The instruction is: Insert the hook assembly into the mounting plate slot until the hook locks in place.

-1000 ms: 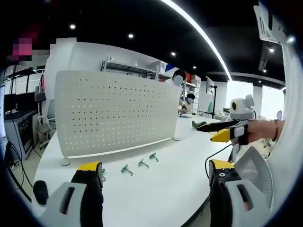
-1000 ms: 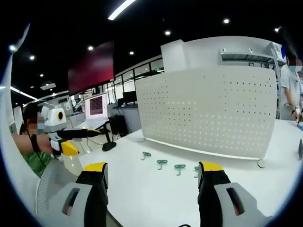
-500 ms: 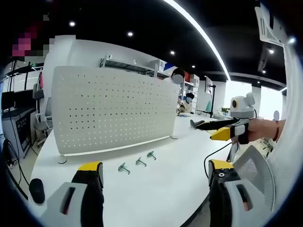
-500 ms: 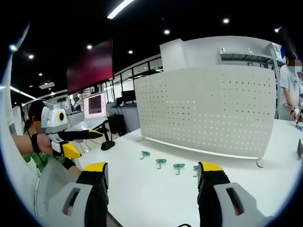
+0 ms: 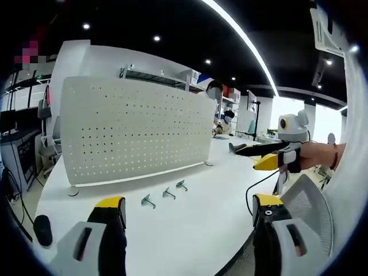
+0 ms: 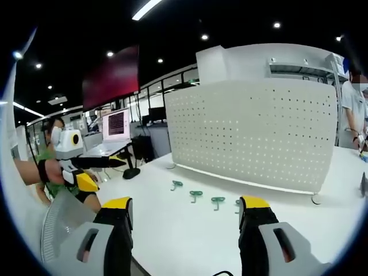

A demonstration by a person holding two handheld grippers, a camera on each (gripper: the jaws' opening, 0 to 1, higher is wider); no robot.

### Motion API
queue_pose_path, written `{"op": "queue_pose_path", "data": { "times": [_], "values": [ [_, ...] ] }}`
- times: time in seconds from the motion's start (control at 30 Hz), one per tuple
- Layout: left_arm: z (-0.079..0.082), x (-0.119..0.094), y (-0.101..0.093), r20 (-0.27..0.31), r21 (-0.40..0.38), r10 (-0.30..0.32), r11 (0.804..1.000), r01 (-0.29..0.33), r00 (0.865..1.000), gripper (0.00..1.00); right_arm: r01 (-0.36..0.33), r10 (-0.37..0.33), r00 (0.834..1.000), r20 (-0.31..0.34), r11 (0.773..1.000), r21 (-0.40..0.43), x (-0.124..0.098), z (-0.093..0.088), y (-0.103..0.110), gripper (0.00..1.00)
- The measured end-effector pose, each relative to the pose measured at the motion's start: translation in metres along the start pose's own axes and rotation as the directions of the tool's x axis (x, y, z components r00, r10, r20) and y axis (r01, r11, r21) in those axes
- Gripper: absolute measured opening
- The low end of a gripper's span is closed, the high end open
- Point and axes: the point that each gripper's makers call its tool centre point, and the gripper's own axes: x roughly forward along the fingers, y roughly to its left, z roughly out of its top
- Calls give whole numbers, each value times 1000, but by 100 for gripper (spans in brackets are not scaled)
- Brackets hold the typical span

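Note:
A white perforated mounting plate (image 5: 132, 132) stands upright on the white table (image 5: 195, 230); it also appears in the right gripper view (image 6: 253, 132). Small green hook assemblies lie in a row on the table in front of it (image 5: 148, 200) (image 5: 168, 194) (image 5: 181, 185), seen from the other side too (image 6: 176, 184) (image 6: 196, 194) (image 6: 217, 200). My left gripper (image 5: 190, 204) is open and empty, well short of the hooks. My right gripper (image 6: 186, 204) is open and empty too. Each gripper shows in the other's view, held in a hand off the table edge (image 5: 244, 156) (image 6: 109, 174).
A small black object (image 5: 42, 229) lies at the table's left end. A laptop (image 6: 117, 123) and a black stand base (image 6: 131, 173) sit beyond the plate's left side. A mesh chair back (image 5: 305, 207) is close by the table edge. A person (image 6: 352, 109) stands behind the plate.
Both views have shifted a little with the hands. The hooks and plate stay where they were. Both grippers remain open and empty.

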Motion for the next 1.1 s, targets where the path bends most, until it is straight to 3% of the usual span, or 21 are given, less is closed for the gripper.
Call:
{"op": "queue_pose_path", "data": {
  "times": [0.5,0.83,1.1],
  "values": [
    [-2,8,-6,-34,21,-22,1000,22,999,93,-25,22,997,-69,999,-48,8,-17,-6,76],
    [-3,9,-13,-33,35,-17,999,18,999,93,-26,24,998,-57,999,-44,11,-13,-13,75],
    [-1,10,-18,-28,28,-22,999,22,999,93,-25,19,997,-77,996,-87,18,-7,-29,75]
  ]
}}
